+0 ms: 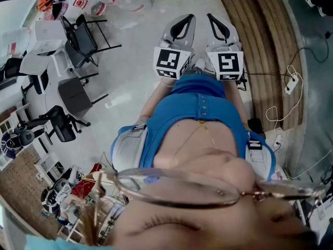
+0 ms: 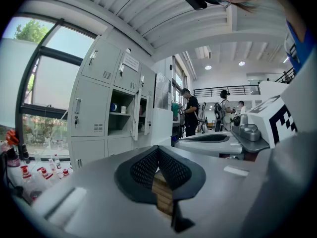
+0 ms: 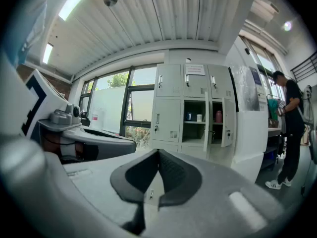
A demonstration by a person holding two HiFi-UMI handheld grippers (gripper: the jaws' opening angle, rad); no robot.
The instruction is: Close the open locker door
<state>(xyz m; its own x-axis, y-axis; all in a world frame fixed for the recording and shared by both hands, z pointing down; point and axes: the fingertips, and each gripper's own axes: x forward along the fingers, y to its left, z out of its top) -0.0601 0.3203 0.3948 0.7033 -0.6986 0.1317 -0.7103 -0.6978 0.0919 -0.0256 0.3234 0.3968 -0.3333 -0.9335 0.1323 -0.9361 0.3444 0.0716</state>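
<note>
two pairs of tongs are held side by side, close to level, in front of the person's blue top (image 1: 203, 113) in the head view. the left tongs (image 1: 183, 26) and the right tongs (image 1: 218, 27) each carry a marker cube at the back. in the left gripper view the left tongs are pressed together at the tip with nothing between them. in the right gripper view the right tongs are pressed together too, and empty.

well ahead of both stands a grey locker bank (image 3: 171, 103), apart from either pair. in its middle row one open door (image 3: 206, 124) is swung outward, nearly edge-on. a second open door (image 3: 228, 120) hangs just to its right. on the shelf inside the open compartments stand a blue cup (image 3: 189, 116), a white cup (image 3: 199, 117) and a pink bottle (image 3: 218, 116). a tall window (image 3: 119, 103) lies left of the lockers. a person in dark clothes (image 3: 290, 128) stands to their right, beside a white cabinet (image 3: 247, 133).
</note>
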